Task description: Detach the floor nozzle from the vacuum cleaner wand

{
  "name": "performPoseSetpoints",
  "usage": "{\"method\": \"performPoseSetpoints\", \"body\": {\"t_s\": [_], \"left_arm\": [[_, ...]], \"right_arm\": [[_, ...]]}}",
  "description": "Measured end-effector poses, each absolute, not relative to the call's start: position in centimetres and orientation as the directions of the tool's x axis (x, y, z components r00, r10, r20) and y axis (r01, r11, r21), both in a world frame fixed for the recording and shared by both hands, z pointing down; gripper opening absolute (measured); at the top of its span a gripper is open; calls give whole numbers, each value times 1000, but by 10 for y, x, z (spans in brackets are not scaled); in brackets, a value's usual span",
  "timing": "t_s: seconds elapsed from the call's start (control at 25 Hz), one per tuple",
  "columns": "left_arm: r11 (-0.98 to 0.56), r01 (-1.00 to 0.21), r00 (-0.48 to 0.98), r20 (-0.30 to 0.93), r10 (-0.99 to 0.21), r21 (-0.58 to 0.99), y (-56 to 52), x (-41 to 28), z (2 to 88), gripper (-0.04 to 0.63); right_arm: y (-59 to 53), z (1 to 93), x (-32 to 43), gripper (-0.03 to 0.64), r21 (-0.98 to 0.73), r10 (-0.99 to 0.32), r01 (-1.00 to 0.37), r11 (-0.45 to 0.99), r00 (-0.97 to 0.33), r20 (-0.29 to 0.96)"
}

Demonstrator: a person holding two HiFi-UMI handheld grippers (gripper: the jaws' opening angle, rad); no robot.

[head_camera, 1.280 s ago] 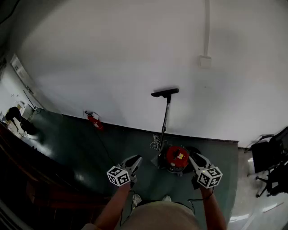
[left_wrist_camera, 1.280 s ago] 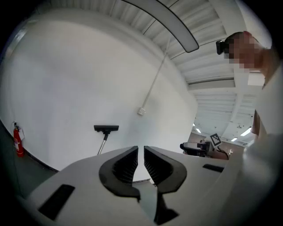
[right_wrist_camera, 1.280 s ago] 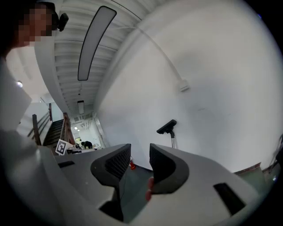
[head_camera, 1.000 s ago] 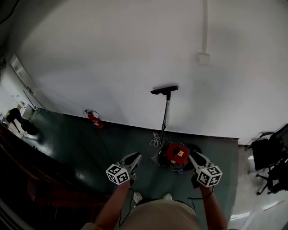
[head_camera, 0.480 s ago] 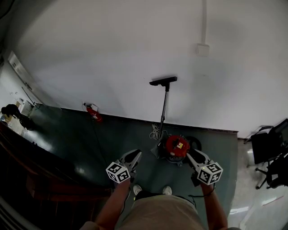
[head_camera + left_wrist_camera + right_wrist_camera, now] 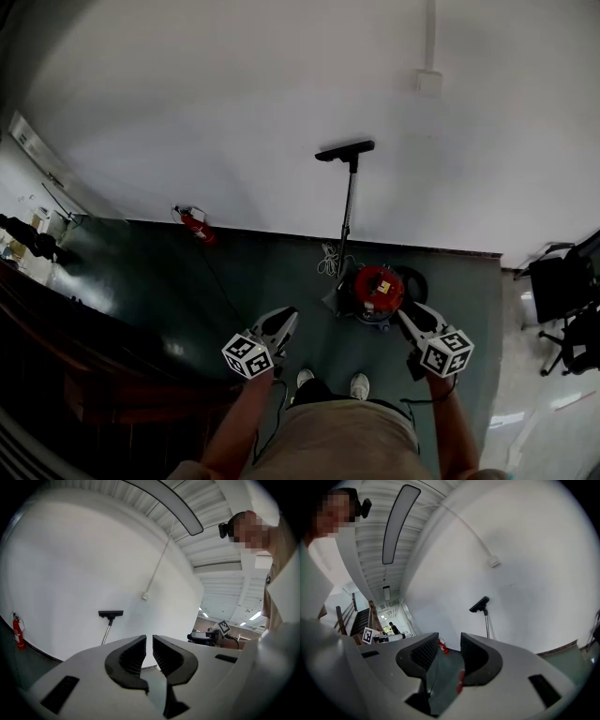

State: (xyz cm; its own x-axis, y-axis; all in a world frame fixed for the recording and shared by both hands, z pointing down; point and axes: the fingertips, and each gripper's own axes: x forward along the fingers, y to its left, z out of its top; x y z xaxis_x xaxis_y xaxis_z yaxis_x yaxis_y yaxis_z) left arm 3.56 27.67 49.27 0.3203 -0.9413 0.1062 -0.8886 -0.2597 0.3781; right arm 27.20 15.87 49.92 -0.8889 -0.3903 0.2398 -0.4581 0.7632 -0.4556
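Only the head view shows the red vacuum cleaner [image 6: 379,289] on the floor [image 6: 272,277], its wand [image 6: 349,211] leaning up the wall [image 6: 234,112] with the floor nozzle [image 6: 345,150] on top, well beyond the left gripper [image 6: 284,319] and right gripper [image 6: 405,317]. Each gripper view catches just the floor nozzle and upper wand, because its own jaws hide the vacuum cleaner. Both pairs of jaws are drawn together on nothing, the right pair with the wider gap.

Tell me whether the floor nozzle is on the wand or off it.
On: the black nozzle sits joined to the top end of the wand, which stands upright by the white wall.
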Motion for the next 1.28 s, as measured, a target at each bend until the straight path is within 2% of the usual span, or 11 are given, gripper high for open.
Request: {"method": "performPoseSetpoints", "body": {"t_s": [0.76,1.08,1.28], "left_arm": [[-347,-804,443,98,-891,482,258,-104,510,31],[-409,-752,512,67,-856,517,230,-112,518,31],[-415,-742,518,56,-854,526,199,-123,521,46]], "right_arm": [[162,493,158,140,-415,-523,-616,669,-787,327],[151,497,151,140,-416,-570,-675,609,-737,362],[120,497,152,140,-445,-599,-678,585,-732,325]]}}
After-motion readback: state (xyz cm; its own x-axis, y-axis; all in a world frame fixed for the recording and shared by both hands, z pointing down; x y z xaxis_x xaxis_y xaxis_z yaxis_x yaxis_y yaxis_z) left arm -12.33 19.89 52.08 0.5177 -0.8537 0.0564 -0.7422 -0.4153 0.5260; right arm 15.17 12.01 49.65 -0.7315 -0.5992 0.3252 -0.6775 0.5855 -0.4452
